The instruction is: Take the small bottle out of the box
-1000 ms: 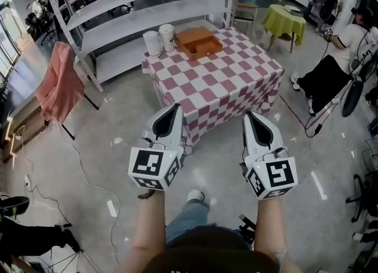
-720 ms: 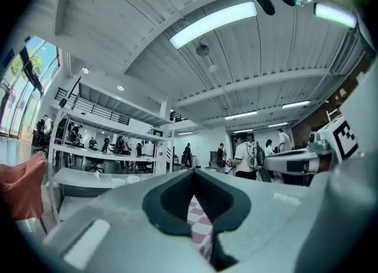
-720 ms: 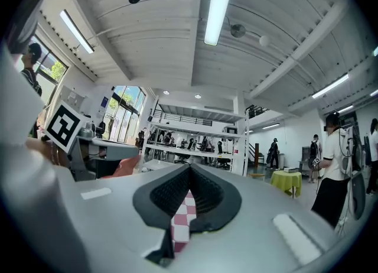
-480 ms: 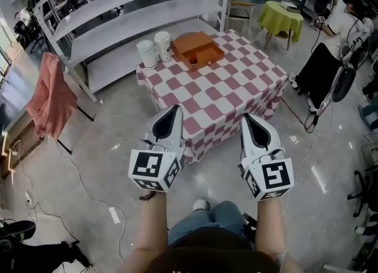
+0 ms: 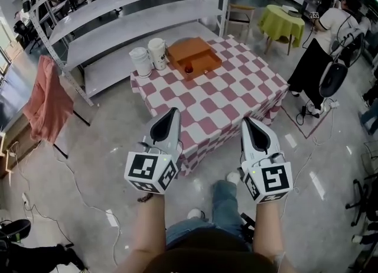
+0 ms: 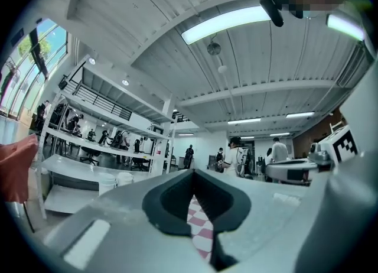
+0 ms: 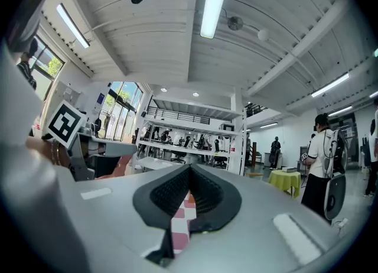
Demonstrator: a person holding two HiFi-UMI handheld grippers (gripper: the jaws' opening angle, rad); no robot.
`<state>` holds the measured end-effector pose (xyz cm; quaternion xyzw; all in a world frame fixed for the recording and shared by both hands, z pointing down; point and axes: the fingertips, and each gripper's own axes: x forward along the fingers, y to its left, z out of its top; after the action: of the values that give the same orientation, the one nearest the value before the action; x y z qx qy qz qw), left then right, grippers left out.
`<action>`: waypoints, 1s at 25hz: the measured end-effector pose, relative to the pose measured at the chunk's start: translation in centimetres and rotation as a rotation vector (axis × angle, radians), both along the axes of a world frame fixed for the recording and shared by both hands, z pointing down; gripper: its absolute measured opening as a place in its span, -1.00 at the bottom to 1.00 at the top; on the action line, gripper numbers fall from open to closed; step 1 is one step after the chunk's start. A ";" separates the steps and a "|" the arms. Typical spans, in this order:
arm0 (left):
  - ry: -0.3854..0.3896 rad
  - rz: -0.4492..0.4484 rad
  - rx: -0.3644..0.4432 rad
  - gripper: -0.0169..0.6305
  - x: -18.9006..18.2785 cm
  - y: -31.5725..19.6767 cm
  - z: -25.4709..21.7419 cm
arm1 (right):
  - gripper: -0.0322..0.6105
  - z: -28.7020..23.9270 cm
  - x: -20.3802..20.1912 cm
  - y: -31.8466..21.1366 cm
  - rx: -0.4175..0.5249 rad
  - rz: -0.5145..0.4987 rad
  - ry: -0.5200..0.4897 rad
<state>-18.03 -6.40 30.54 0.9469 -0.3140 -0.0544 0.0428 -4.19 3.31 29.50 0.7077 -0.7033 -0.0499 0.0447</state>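
Grey concrete floor fills a wide hall, and both grippers hang over it, short of a tabletop [image 5: 236, 97] under a red-and-white checked cloth.

The left gripper [image 5: 172, 112] has its two jaws pressed together with nothing between them. The right gripper [image 5: 247, 122] is the same, jaws closed and empty. Each gripper view shows only a sliver of the checked cloth past the meeting pads.

Ahead of both jaws, across the tabletop at its far side, sits one orange box [image 5: 204, 51], open at the top. One small bottle [image 5: 189, 69] lies inside it at the near left corner. It shows only as a dark red spot, too small to make out further. Just left of the box stand two white cups [image 5: 140, 61], side by side and upright.

Beyond those runs one long grey shelf rack [image 5: 118, 23]. Far left of the left jaws hangs one pink cloth [image 5: 47, 100] on a stand. Far right of the right jaws are one small table with a yellow-green cover [image 5: 283, 20] and one person in a white shirt [image 5: 332, 22] beside it.
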 end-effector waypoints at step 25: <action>-0.075 -0.319 -0.082 -0.96 15.9 -15.7 4.0 | -0.90 3.5 18.5 -21.5 -0.078 -0.351 -0.064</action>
<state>-2.10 -22.14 34.57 0.8839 -0.4636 -0.0121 0.0607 14.29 -18.15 33.04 0.5729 -0.8186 -0.0071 0.0405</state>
